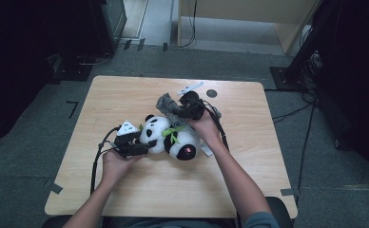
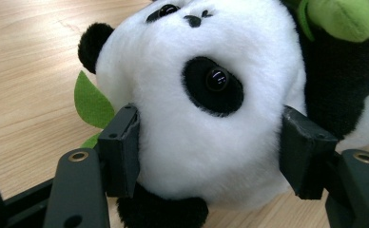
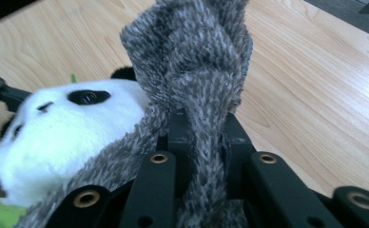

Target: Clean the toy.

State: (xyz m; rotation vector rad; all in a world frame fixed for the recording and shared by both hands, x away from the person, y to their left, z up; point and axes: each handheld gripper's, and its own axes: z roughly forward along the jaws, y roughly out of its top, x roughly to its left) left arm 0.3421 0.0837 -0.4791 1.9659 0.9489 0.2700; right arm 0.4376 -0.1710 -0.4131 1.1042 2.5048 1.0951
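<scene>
- The panda plush (image 1: 170,137) lies on its side near the middle of the wooden worktop (image 1: 125,190), head to the left, body to the right, a pink patch on the near end of its body.
- Left tool (image 1: 134,142) sits at the panda's head; in the left gripper view its two black pads press into the white fur on either side of the head (image 2: 206,118), so it's gripping the panda.
- A green felt leaf (image 2: 91,102) pokes out beside the black ear; another green piece (image 2: 344,16) shows at the top right of that view.
- Right tool (image 1: 189,108) is just beyond the panda, on the far side; its jaws are clamped tight on a strip of grey fuzzy fabric (image 3: 197,71), which bunches up above the pads and drapes against the panda's head.
- On the far part of the worktop: a small white strip (image 1: 190,88) and a dark round mark (image 1: 211,93), well apart from the toy.
- No brand, label or readable writing is visible anywhere.
</scene>
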